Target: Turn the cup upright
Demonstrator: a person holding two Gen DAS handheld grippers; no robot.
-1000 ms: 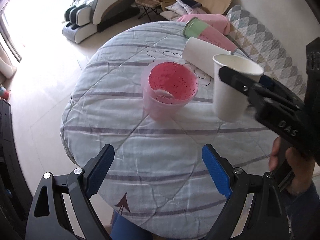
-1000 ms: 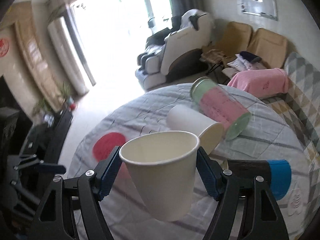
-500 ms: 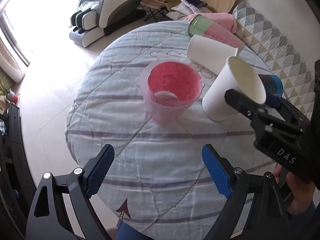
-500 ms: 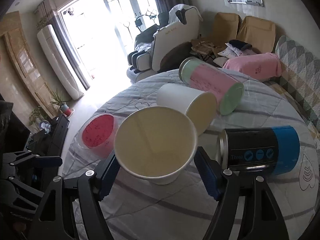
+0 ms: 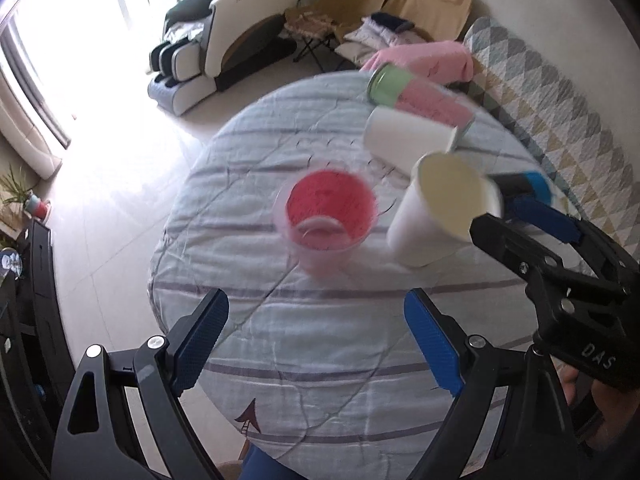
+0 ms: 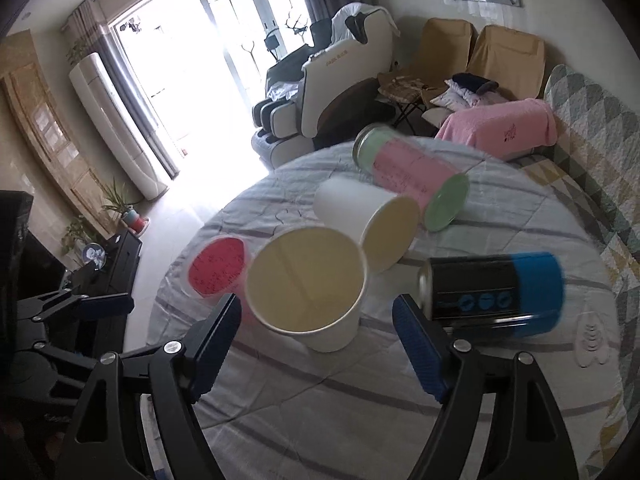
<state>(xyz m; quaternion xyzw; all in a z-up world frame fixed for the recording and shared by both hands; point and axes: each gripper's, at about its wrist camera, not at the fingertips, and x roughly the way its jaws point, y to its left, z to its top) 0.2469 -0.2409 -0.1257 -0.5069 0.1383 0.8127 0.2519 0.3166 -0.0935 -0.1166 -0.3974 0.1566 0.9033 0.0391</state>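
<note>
1. The white paper cup (image 6: 310, 290) stands mouth-up on the round table (image 6: 500, 364), on its striped cloth, just beside the pink plastic cup (image 5: 326, 220).
2. The right gripper (image 6: 316, 338) has its blue pads spread wider than the cup; the cup sits just ahead of the fingertips, between their lines, and no pad visibly touches it.
3. From the left wrist view, that gripper's black finger lies close against the cup's rim.
4. The left gripper (image 5: 316, 340) hangs spread and empty, near the table's front edge, well apart from the cup.
5. Behind lie a second paper cup (image 6: 370, 224), a pink-and-green canister (image 6: 412, 176) and a blue-and-black can (image 6: 492, 292), all on their sides.
</note>
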